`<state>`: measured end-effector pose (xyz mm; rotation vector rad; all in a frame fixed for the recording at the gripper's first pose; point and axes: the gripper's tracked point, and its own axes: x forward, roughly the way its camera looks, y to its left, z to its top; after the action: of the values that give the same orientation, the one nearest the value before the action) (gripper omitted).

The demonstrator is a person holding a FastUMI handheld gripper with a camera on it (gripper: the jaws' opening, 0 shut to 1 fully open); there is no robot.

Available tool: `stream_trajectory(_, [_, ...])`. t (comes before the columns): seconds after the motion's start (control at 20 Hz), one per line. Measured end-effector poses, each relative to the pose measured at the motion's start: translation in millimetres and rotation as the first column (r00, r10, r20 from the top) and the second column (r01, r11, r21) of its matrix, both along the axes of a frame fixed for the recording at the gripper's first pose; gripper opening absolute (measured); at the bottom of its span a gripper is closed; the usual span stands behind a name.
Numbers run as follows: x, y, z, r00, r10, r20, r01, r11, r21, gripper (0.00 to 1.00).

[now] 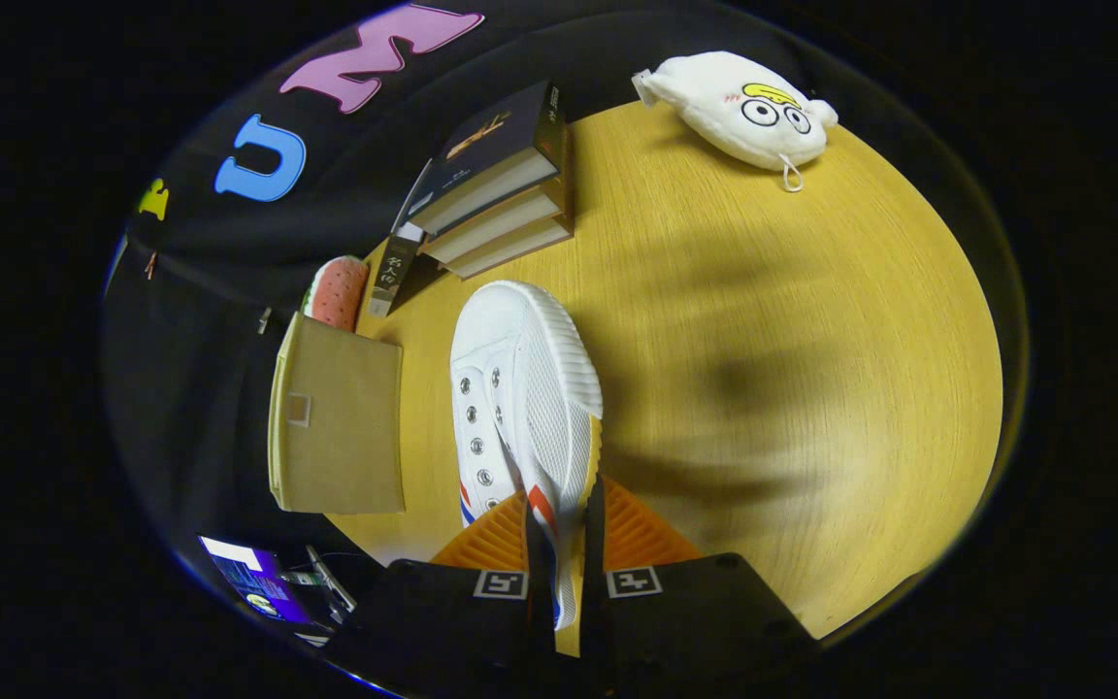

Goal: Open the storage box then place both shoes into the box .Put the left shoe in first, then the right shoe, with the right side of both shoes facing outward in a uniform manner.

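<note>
A white canvas shoe (520,388) with red and blue side stripes hangs in my gripper (564,529), toe pointing away from me, lifted above the wooden table (763,320). Both fingers press on the shoe's side wall near the heel, so the gripper is shut on it. The beige fabric storage box (338,422) stands just left of the shoe at the table's edge; its lid looks closed, with a small tab on the face toward me.
A stack of books (501,184) sits beyond the shoe, with a watermelon-patterned plush (338,291) behind the box. A white plush toy with cartoon eyes (739,109) lies at the far right of the table. A screen (253,578) glows low at the left.
</note>
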<state>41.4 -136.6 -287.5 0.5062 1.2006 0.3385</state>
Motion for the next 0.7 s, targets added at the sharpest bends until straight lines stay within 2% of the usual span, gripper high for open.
stream_trajectory(0.2, [-5, 14, 39, 0.999, 0.002, 0.035, -0.002, 1.000, 0.008, 0.15])
stream_trajectory(0.5, [-10, 71, 105, 0.997, -0.023, 0.074, 0.017, 0.996, 0.083, 0.14])
stream_trajectory(0.7, [-7, 118, 144, 0.993, -0.078, 0.088, 0.063, 0.985, 0.158, 0.14])
